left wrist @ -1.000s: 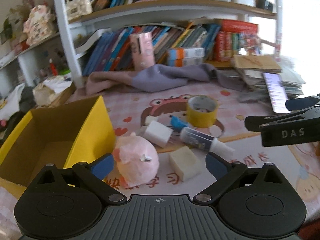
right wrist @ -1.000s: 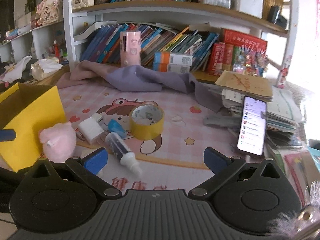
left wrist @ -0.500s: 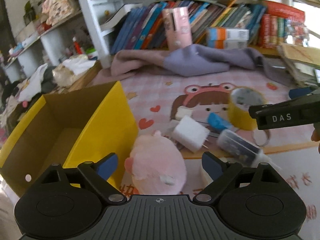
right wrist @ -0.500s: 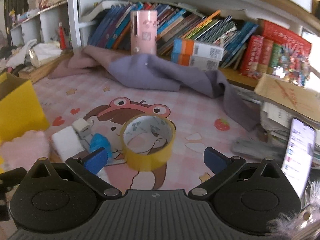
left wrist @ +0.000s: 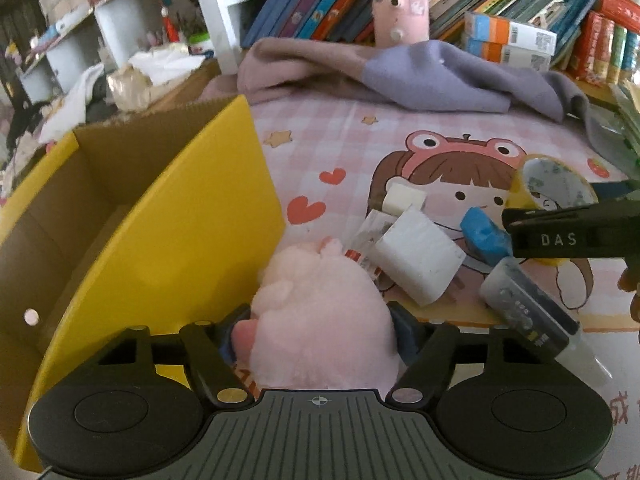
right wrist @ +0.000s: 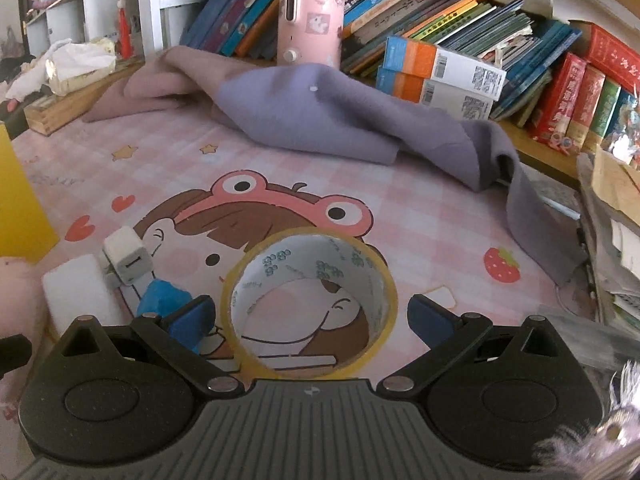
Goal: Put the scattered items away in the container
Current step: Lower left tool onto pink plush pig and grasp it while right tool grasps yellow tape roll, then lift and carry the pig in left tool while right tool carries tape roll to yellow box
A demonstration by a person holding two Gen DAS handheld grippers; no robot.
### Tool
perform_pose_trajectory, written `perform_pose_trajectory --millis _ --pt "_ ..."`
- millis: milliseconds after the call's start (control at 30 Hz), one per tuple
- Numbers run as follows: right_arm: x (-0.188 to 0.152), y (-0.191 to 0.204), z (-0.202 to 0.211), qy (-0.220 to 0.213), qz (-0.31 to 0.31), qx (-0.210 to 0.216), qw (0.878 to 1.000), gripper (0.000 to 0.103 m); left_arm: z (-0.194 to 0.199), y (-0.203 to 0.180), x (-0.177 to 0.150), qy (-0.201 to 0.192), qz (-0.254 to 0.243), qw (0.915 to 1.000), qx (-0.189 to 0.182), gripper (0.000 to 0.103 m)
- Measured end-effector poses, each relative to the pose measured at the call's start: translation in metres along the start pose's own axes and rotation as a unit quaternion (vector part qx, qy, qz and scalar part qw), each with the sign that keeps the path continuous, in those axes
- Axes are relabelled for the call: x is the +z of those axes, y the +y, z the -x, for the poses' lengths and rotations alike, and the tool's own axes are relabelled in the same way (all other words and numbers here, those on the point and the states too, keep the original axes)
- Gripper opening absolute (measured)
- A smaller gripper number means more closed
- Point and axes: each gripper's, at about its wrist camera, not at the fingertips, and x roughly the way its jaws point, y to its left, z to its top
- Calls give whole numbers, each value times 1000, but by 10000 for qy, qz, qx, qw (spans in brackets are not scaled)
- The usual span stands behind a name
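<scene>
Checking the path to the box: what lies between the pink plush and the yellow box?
Nothing: in the left wrist view the pink plush sits right against the yellow box wall.

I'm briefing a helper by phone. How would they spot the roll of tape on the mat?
Find the pink checked mat with the frog-hat cartoon girl. On her face lies the tape roll: a yellow ring with a white printed core, the only hollow round item, right of the blue scrap and the white blocks.

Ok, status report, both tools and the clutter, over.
Left tool closing around pink plush. Right tool open, straddling yellow tape roll. Yellow box open beside plush. Nothing blocking.
</scene>
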Motion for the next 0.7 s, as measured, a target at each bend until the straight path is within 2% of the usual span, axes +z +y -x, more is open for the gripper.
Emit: perform_pose_trajectory --millis 33,133,167,233,433,700 --pt "0 0 -2 25 16 3 10000 100 -1 -1 0 2 6 10000 16 70" --pt "-2 -5 -3 45 -80 63 9999 86 -5 -7 0 17 -78 10000 3 67" --pt "-3 -8 -2 44 -149 87 9998 85 -6 -9 -1 4 -118 9999 32 67" --pt "-4 -11 -1 54 -202 14 9998 85 -8 -9 -2 25 -120 9999 25 66" --pt "-10 -27 14 12 -706 -29 9975 84 -6 2 4 177 284 9991 -248 61" --pt "-18 -36 65 -298 -771 24 9966 84 32 -6 6 -209 -40 9974 -687 60"
